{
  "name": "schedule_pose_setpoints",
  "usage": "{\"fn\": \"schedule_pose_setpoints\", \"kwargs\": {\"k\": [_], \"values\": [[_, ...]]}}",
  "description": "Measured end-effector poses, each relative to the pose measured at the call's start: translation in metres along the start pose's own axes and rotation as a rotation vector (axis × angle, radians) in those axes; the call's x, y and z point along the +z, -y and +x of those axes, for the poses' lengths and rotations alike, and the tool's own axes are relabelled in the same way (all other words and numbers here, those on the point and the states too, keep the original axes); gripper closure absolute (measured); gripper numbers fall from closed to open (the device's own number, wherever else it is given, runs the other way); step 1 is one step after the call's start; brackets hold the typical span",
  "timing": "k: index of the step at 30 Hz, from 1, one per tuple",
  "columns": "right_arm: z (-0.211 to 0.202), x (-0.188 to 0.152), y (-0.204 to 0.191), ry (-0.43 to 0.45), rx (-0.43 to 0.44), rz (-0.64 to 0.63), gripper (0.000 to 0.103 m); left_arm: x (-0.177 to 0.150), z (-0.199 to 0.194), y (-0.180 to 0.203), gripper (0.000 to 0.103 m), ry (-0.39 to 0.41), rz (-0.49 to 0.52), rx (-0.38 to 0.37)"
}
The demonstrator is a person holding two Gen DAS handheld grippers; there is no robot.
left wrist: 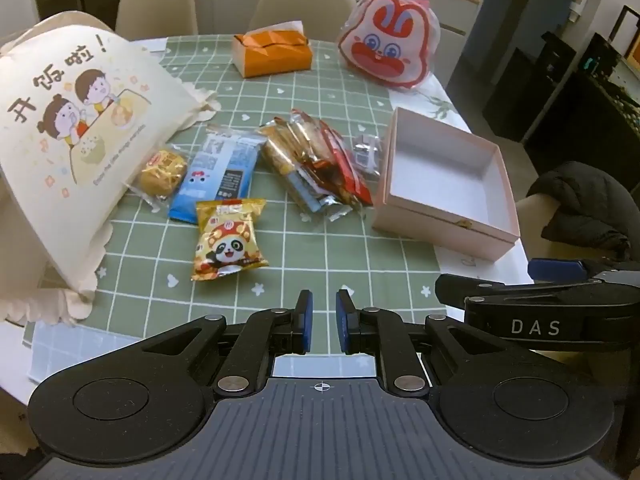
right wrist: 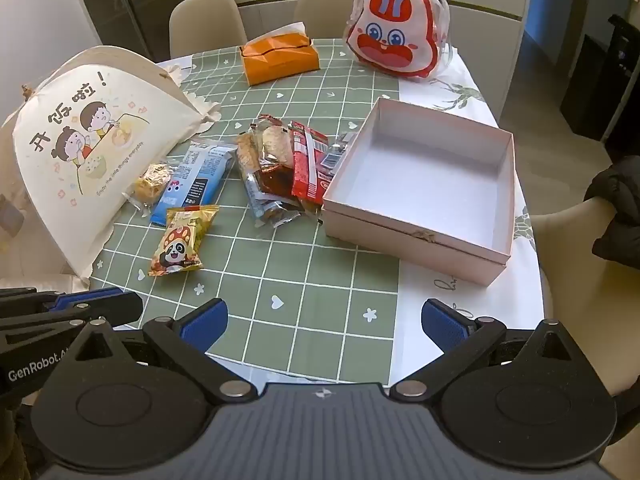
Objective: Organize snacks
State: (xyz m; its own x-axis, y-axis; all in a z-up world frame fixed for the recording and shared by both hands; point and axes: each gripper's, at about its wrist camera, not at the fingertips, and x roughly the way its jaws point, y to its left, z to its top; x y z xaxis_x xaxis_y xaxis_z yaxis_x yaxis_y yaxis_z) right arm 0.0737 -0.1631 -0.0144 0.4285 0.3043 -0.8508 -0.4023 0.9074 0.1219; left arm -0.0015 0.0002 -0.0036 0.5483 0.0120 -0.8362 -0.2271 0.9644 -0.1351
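Observation:
An open, empty pink box (left wrist: 448, 216) (right wrist: 400, 240) stands at the right of the green checked tablecloth (left wrist: 280, 248). To its left lies a heap of wrapped snacks (left wrist: 316, 160) (right wrist: 280, 164). Further left are a blue packet (left wrist: 218, 176) (right wrist: 192, 180), a golden round snack (left wrist: 162, 172) (right wrist: 150, 182) and, nearest me, a panda packet (left wrist: 226, 240) (right wrist: 182, 240). My left gripper (left wrist: 324, 300) hovers shut and empty above the near table edge. Beside it, my right gripper (right wrist: 324, 312) stands wide open with nothing between its fingers.
A cream cartoon bag (left wrist: 72, 128) (right wrist: 80, 148) leans at the left. At the back sit an orange tissue box (left wrist: 274, 54) (right wrist: 280, 58) and a red rabbit-face bag (left wrist: 388, 44) (right wrist: 396, 36). Chairs surround the table; a black jacket (left wrist: 588, 208) hangs on the right one.

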Motion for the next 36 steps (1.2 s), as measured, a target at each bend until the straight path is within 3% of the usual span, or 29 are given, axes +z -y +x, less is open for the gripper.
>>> {"fn": "schedule_pose_setpoints", "kwargs": {"k": [36], "values": [[0.004, -0.007, -0.002, -0.03, 0.012, 0.009, 0.0, -0.003, 0.0, -0.003, 0.087, -0.028, -0.017, -0.033]]}}
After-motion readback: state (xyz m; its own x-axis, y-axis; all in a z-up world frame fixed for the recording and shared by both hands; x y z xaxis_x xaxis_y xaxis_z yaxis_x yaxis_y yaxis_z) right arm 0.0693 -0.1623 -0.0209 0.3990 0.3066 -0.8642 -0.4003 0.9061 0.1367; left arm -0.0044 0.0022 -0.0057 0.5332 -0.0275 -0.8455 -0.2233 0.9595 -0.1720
